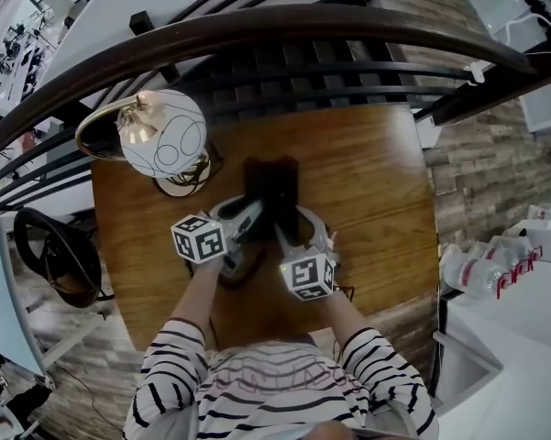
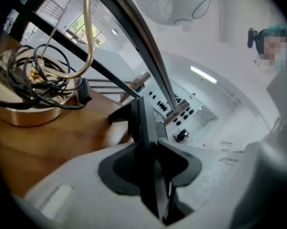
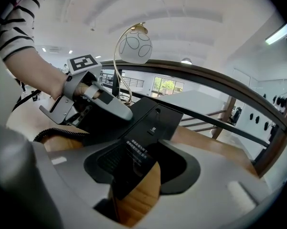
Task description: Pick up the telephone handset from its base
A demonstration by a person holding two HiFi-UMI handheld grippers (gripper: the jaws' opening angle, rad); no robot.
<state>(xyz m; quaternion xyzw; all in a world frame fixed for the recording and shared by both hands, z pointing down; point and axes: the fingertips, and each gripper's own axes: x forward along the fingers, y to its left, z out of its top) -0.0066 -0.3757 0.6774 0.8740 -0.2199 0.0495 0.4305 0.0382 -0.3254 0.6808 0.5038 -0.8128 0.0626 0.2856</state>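
Centrally on the wooden bench (image 1: 376,209) sits the black telephone (image 1: 273,191), and both pairs of tongs are on its near end. The handset cannot be told apart from its base in any view.

The left tongs (image 2: 150,163) are clamped on a thin black edge of the telephone, which is seen edge-on and pinched between the two dark pads. In the head view they come in at about seven o'clock from the telephone.

The right tongs (image 3: 145,168) come in at about five o'clock. Their jaws stand partly apart, with a corner of a flat black panel (it carries a small white printed label) lying slantwise across the gap. The panel appears to touch both pads, and bare wood shows beneath it.

A coiled cord (image 3: 50,135) runs along the bench under the left tongs. At about ten o'clock from the telephone stands a lamp (image 1: 162,134) with a white globe shade, and loose dark cable lies heaped on its brass foot (image 2: 24,111). A curved dark rail (image 1: 303,21) arcs past the far side of the bench at twelve o'clock. Striped sleeves (image 1: 170,365) show at six o'clock.
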